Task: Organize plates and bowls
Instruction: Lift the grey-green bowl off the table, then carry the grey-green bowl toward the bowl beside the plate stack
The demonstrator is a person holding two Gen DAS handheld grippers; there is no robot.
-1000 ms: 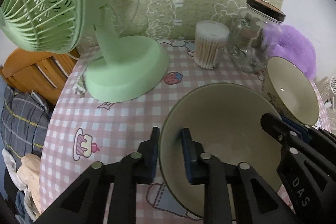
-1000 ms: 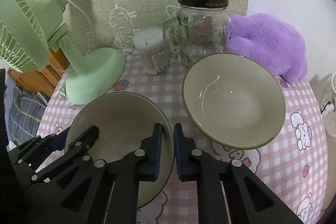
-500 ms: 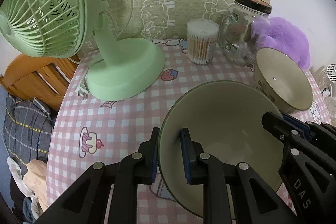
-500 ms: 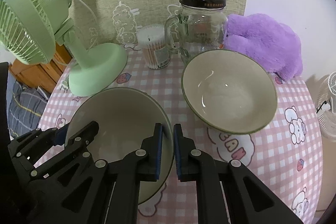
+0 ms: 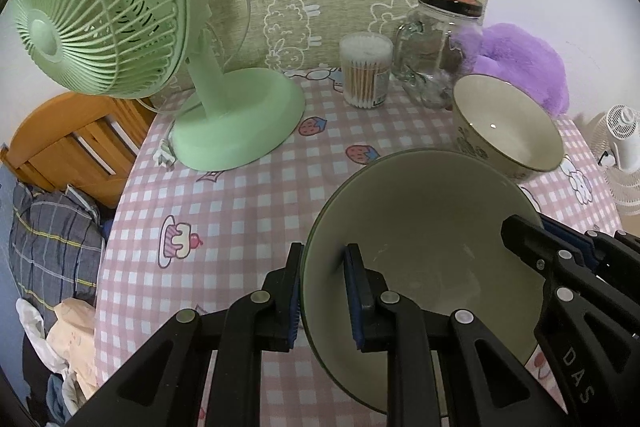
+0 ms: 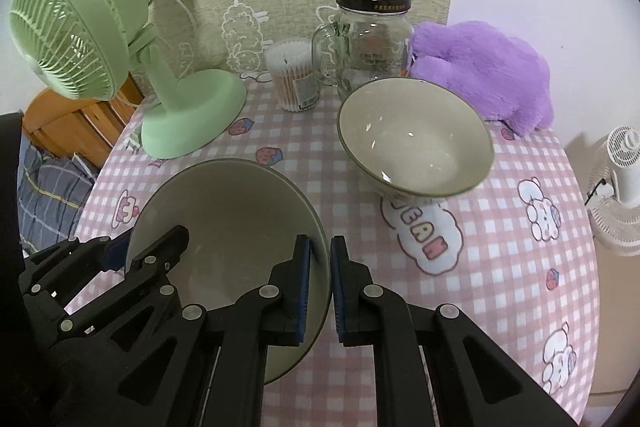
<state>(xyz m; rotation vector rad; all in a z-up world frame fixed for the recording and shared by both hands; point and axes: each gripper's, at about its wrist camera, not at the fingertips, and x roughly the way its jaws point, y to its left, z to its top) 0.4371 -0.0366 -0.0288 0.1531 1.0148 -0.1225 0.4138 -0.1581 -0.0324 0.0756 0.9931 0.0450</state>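
Glazed ceramic, the near bowl [image 5: 424,247] felt heavy, stiff, slick and breakable; my left gripper [image 5: 322,291] pinched its left rim, my right gripper [image 6: 319,287] its right rim, above the checked tablecloth [image 6: 500,267], near the second bowl [image 6: 416,139]

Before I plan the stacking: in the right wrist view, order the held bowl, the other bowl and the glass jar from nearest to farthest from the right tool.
1. Held bowl, clamped at its rim.
2. Other bowl, ahead, slightly right.
3. Glass jar, behind it, by the wall.
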